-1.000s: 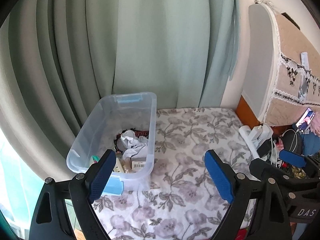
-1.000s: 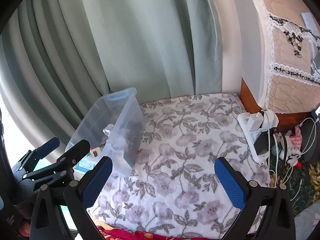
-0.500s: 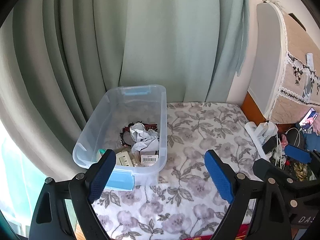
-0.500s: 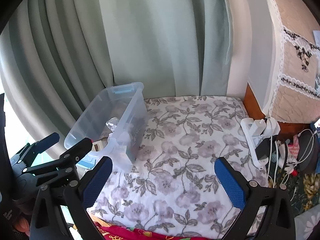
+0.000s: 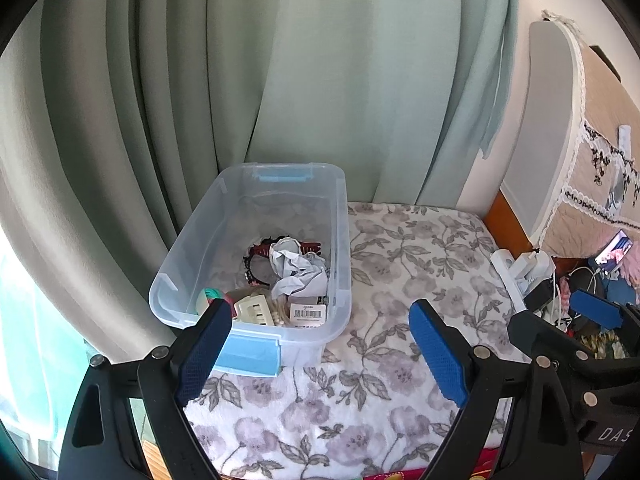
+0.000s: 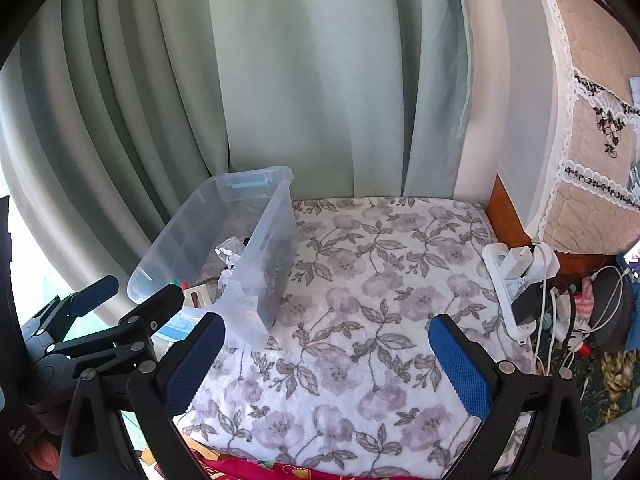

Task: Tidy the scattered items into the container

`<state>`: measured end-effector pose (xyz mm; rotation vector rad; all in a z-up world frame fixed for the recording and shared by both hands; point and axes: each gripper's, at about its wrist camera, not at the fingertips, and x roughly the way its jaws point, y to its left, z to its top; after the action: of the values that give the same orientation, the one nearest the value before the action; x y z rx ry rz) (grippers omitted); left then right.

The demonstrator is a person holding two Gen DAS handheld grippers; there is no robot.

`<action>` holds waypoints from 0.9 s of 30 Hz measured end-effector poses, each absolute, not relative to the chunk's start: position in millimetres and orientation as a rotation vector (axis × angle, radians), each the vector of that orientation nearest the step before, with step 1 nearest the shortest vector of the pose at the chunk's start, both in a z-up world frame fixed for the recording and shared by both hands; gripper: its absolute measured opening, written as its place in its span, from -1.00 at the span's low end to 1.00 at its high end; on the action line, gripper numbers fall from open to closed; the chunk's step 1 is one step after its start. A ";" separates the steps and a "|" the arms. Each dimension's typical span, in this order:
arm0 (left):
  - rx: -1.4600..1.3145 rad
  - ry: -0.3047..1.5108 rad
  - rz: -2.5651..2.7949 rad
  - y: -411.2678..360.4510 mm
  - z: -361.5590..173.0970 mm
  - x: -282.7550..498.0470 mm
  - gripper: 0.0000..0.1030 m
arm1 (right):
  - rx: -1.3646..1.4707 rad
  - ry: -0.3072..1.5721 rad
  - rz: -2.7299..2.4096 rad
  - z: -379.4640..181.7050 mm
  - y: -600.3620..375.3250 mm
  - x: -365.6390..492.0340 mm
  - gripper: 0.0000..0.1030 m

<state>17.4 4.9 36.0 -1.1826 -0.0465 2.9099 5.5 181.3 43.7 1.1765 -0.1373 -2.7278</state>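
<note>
Both sets of tongs are spread wide with nothing between the pads: the left tongs (image 5: 320, 354) hang over the near end of the clear plastic container (image 5: 340, 216), and the right tongs (image 6: 326, 364) hang over the bare middle of the floral blanket (image 6: 400, 264). The container sits at the left side of that blanket, right up against the curtain (image 5: 320, 80), and by the look of it the job is basically done, since I can't spot anything loose on the blanket. Inside there's a crumpled paper wad (image 5: 298, 268), a dark red toothed headband (image 5: 260, 250), a cream hair claw (image 5: 254, 308) and a packet with a white barcode label (image 5: 307, 313). What could go wrong: the container is close to the near left corner of the bed, so a bump from the left tongs might shove it toward the edge or tip it. The white power strip (image 6: 508, 280) and its cables sit on the right, and the right tongs could snag one if they swing that way. As for writing, the barcode sticker has digits but they're too small to read, and the right tongs' body shows "DAS" cut off at the frame edge in the left wrist view.
</note>
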 end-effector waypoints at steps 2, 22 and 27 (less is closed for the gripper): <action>-1.188 -0.059 2.912 1.5 34.2 17.1 0.76 | 1.180 -0.132 -2.729 42.9 176.6 2.0 1.00; -1.200 -0.162 2.942 -17.9 27.9 14.7 0.76 | 1.167 -0.093 -2.736 43.6 157.5 -6.7 1.00; -1.193 -0.155 2.943 -19.5 28.4 15.6 0.76 | 1.160 -0.092 -2.738 43.4 158.3 -2.0 1.00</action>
<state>15.6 -19.5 28.4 -1.1931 -0.1552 2.9426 -2.0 158.3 43.4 1.1598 -0.0917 -2.7378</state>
